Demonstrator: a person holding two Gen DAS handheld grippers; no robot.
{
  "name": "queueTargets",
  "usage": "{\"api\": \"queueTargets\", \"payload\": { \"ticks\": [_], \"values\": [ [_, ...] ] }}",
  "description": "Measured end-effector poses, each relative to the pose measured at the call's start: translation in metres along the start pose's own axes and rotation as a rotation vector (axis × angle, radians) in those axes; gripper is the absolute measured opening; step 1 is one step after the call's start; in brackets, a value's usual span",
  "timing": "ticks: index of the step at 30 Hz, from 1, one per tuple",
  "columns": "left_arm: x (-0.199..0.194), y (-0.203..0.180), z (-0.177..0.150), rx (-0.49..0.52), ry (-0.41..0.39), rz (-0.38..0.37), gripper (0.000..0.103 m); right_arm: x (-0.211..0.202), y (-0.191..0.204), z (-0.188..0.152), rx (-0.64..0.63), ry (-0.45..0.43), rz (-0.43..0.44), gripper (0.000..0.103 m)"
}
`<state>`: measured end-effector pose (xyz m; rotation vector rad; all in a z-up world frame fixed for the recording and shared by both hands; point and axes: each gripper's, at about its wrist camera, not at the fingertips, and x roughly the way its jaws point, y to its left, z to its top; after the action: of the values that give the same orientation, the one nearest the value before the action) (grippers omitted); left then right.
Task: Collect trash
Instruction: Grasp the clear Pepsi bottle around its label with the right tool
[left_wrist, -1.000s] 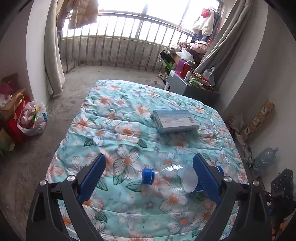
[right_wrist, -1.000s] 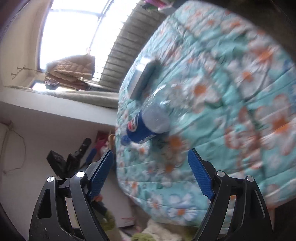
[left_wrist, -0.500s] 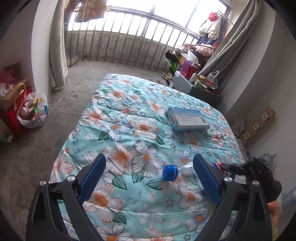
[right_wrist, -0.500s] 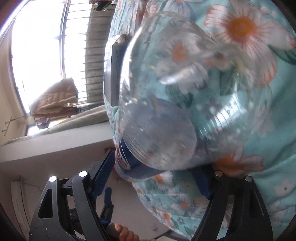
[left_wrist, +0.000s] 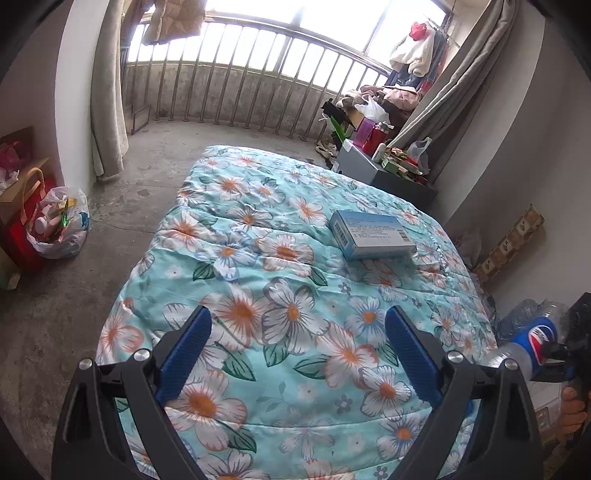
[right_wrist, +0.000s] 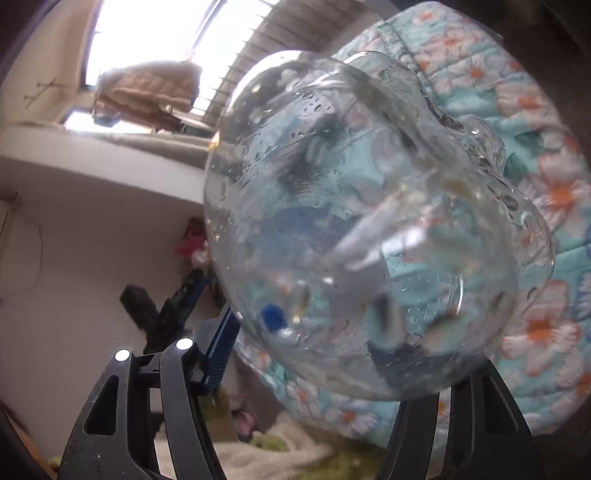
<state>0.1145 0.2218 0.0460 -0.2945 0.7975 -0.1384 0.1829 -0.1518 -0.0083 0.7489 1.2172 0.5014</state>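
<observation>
Right claw (right_wrist: 325, 354) clamping clear ribbed plastic bottle (right_wrist: 369, 221), left claw (left_wrist: 297, 354) spread wide, apparently over quilted floral bedspread (left_wrist: 258, 258).

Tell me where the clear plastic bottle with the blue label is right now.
The clear plastic bottle with the blue label is clamped in the right gripper, off the floral quilt; the left wrist view shows it beyond the bed's right edge.

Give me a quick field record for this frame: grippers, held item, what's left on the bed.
left gripper: open, empty, above the floral quilt
right gripper: shut on plastic bottle, clear with a blue label, off the bed's right edge
remaining on bed: light blue box, lying flat
floor, left of bed: filled plastic bag
</observation>
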Motion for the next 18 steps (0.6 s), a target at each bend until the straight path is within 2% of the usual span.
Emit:
{"api": "queueTargets", "payload": {
  "ticks": [4, 7, 10, 13, 15, 16, 18],
  "values": [
    [0.009, -0.004, -0.002, -0.003, 0.018, -0.015, 0.093, -0.038, 0.002, -0.001, -0.074, 0.047, -0.026, 0.060],
    [0.015, -0.010, -0.001, 0.003, 0.035, -0.030, 0.093, -0.036, 0.009, 0.002, -0.150, 0.121, -0.065, 0.061],
    [0.020, -0.021, 0.006, 0.031, 0.039, -0.046, 0.093, -0.005, 0.014, 0.021, -0.187, 0.149, -0.199, 0.061],
    [0.028, -0.034, 0.018, 0.057, 0.035, -0.066, 0.093, 0.032, 0.009, 0.039, -0.182, 0.133, -0.311, 0.063],
    [0.035, -0.043, 0.028, 0.071, 0.033, -0.085, 0.093, 0.055, 0.009, 0.045, -0.214, 0.094, -0.438, 0.066],
    [0.041, -0.048, 0.035, 0.080, 0.036, -0.098, 0.093, 0.068, 0.009, 0.048, -0.225, 0.070, -0.485, 0.076],
    [0.053, -0.056, 0.048, 0.094, 0.040, -0.128, 0.093, 0.073, 0.002, 0.036, -0.200, 0.054, -0.465, 0.075]
  ]
}}
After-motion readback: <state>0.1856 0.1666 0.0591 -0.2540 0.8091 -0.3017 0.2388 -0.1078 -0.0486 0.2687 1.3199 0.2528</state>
